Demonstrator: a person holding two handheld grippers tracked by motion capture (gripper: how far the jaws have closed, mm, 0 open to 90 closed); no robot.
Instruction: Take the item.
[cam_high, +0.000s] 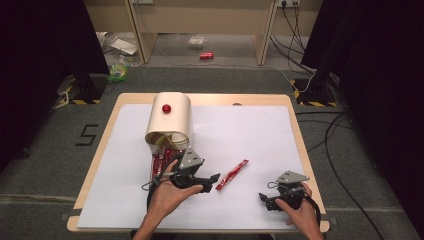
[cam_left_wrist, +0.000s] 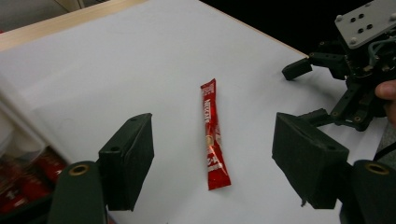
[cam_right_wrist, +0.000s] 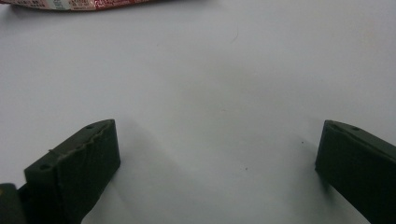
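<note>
Left gripper stands released, jaws wide, straddling 1 red sachet lying flat on the white worktop. Right gripper rests released, empty. Judged step: pre-grasp. Next: lower and clench across the sachet's width.

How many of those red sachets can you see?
1 red sachet lies alone on the white sheet; more spill from the tipped container, too bunched to count.
</note>
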